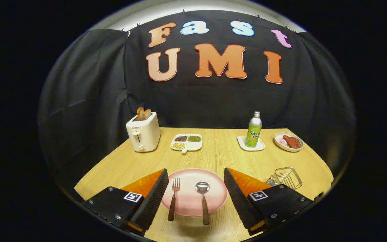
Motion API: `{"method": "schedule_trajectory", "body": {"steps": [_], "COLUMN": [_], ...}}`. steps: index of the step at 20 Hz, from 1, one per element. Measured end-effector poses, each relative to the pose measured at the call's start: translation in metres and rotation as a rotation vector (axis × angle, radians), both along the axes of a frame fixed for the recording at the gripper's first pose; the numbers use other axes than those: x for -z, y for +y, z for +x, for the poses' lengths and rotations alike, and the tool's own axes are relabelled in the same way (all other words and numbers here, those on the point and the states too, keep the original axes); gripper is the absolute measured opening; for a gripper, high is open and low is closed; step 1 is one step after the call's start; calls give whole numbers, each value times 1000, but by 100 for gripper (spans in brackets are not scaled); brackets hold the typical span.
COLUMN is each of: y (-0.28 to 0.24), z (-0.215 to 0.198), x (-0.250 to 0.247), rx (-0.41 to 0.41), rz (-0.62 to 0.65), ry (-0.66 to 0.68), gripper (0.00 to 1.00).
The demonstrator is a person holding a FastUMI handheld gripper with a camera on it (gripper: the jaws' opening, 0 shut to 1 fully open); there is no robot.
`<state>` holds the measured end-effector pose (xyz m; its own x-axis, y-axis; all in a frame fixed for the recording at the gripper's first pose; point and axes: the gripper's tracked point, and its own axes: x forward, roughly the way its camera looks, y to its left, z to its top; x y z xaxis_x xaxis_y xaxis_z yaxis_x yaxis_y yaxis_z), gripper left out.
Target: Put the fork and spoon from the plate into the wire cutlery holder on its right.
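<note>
The gripper (196,188) is spread wide and holds nothing, its fingers flanking the pink plate (213,179). The fork (173,201) and spoon (203,200) lie side by side on the plate, handles toward the fingers, heads pointing away. The wire holder (286,177) sits just right of the plate.

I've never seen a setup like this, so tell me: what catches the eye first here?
The two black, orange-backed fingers of the gripper stand wide apart, framing a pink plate. On it lie a fork and a spoon side by side, handles toward the fingers. Beyond the right finger sits the empty wire cutlery holder, and a white toaster stands at the table's far left.
</note>
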<state>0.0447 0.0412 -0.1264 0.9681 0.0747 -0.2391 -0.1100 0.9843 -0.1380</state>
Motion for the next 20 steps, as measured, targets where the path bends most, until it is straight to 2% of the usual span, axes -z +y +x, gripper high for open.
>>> {"method": "schedule_trajectory", "body": {"steps": [4, 5, 7, 12, 20], "y": [-4, -7, -16, -25, -34], "z": [10, 12, 18, 25, 32], "x": [48, 56, 73, 104, 129], "rx": [-3, 6, 17, 13, 21], "rz": [-45, -66, -118, -143, -147], "ry": [130, 145, 180, 256, 318], "gripper": [96, 87, 78, 68, 33]}}
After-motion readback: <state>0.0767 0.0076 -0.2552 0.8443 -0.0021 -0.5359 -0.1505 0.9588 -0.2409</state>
